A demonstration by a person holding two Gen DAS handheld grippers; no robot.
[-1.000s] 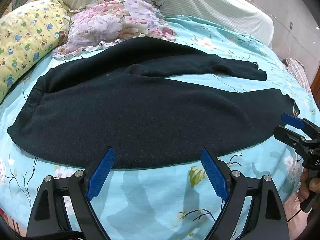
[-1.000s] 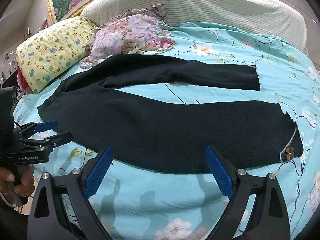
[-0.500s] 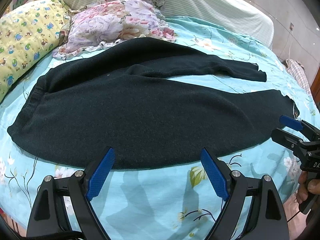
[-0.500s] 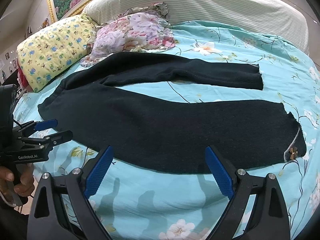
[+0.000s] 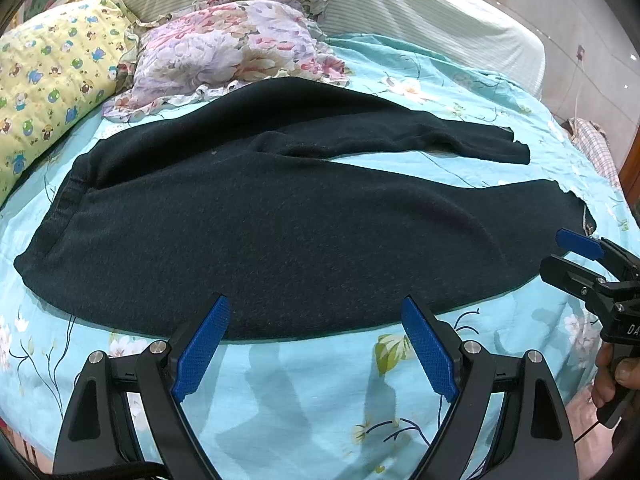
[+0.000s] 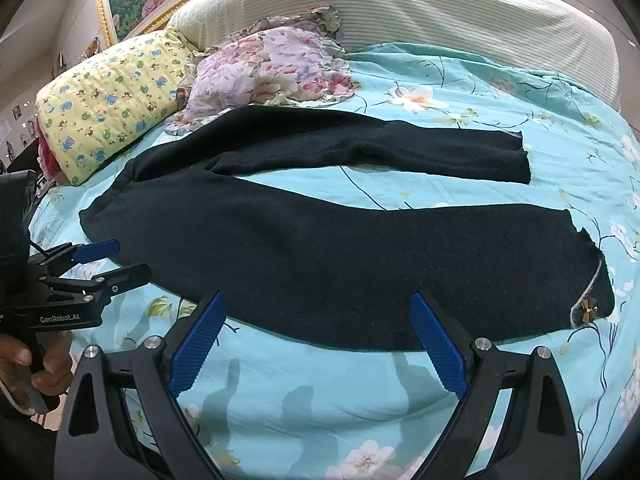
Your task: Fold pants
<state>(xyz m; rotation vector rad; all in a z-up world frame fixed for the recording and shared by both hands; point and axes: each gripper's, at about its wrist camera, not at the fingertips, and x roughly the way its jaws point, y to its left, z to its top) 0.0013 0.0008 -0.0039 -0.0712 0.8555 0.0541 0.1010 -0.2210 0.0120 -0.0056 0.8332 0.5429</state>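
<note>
Dark pants lie spread flat on the teal flowered bedsheet, waistband to the left and both legs running right. The far leg angles away from the near leg, whose hem carries a small brown bow. My left gripper hovers open at the pants' near edge, close to the hip. My right gripper hovers open at the near leg's near edge. Each shows in the other's view: the right gripper by the near hem, the left gripper by the waistband. Neither holds cloth.
A yellow cartoon-print pillow and a flowered pillow lie at the head, the flowered one touching the far leg's top. Behind them stands a striped headboard. A plaid cloth lies past the bed's right side. A hand holds the left gripper.
Very little. The right wrist view has shifted slightly, so the pants sit a bit lower and further right in it. The pants lie as before and both grippers stay open.
</note>
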